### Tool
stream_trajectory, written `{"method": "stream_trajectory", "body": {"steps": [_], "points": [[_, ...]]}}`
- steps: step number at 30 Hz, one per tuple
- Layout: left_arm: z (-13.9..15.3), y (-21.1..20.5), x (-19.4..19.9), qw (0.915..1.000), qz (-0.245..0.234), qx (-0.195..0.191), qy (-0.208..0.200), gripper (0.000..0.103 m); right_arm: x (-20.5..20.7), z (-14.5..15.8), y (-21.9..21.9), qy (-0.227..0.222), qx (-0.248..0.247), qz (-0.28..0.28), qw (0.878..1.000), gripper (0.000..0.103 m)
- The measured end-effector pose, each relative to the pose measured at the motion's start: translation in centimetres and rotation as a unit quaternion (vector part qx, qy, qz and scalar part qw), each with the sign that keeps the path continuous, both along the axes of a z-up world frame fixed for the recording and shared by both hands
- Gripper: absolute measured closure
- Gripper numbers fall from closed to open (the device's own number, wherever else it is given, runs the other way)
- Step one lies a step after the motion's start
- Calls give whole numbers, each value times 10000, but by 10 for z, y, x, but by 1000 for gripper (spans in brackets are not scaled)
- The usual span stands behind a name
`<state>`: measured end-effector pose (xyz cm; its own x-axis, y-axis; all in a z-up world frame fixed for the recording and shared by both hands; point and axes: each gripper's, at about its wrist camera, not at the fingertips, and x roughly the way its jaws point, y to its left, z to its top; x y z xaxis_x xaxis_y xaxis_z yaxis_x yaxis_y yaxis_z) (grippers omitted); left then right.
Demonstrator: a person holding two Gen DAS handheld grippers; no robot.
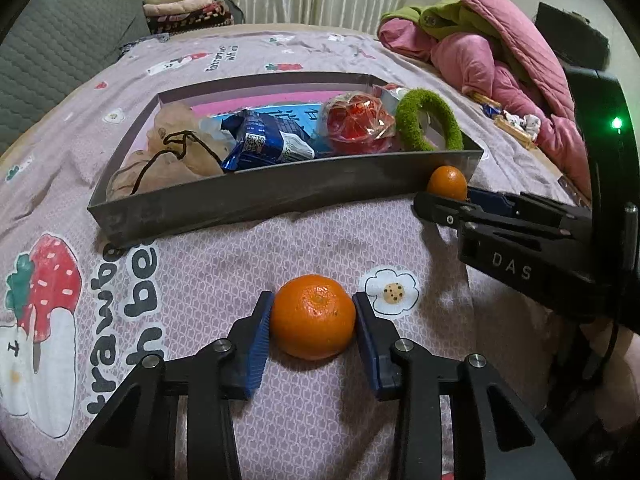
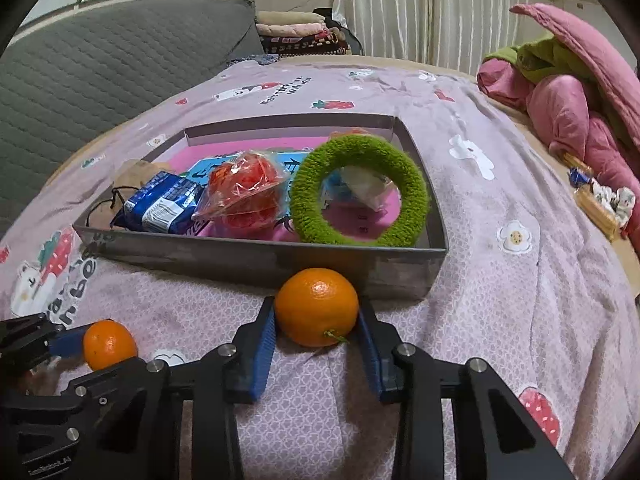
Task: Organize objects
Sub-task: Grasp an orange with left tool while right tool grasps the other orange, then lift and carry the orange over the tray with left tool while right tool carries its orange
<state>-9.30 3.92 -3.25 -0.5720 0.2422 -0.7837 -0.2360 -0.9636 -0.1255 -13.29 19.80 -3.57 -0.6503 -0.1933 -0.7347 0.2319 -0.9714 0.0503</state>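
Blue pads of my left gripper bracket a mandarin that sits on the lilac bedspread. Both pads touch its sides, so I read the left gripper as clenched on the fruit. A printed flower lies on the cloth just right of the right-hand pad.

On my right gripper the pads likewise meet the flanks of an orange, so this gripper is grasping that fruit. It rests on the bedspread with its small green stalk low at the front, just in front of the near wall of the grey tray. In the left wrist view the same orange shows only partly beyond the right gripper's dark body, close to the tray's right corner.

Inside the tray I see:
- a green fuzzy ring, propped at the right end
- a red item in clear wrap, centre
- a blue snack packet, left of centre
- a beige drawstring pouch, far left

Beyond the tray, pink bedding is heaped at the right edge of the bed
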Motion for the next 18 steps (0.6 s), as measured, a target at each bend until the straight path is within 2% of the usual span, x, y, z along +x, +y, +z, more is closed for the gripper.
{"method": "stream_trajectory", "body": {"steps": [3, 8, 13, 18], "points": [[4, -2, -2, 9999, 20, 114, 15, 63, 0, 1, 0, 15, 24, 18, 10000, 65], [17, -7, 0, 9994, 53, 229, 271, 63, 7, 10, -2, 145, -88, 159, 9997, 65], [34, -10, 4, 9976, 92, 153, 666, 63, 15, 25, -8, 534, -146, 287, 9981, 65], [44, -12, 4, 9961, 115, 54, 878, 63, 21, 38, -13, 867, -124, 366, 9955, 65]]}}
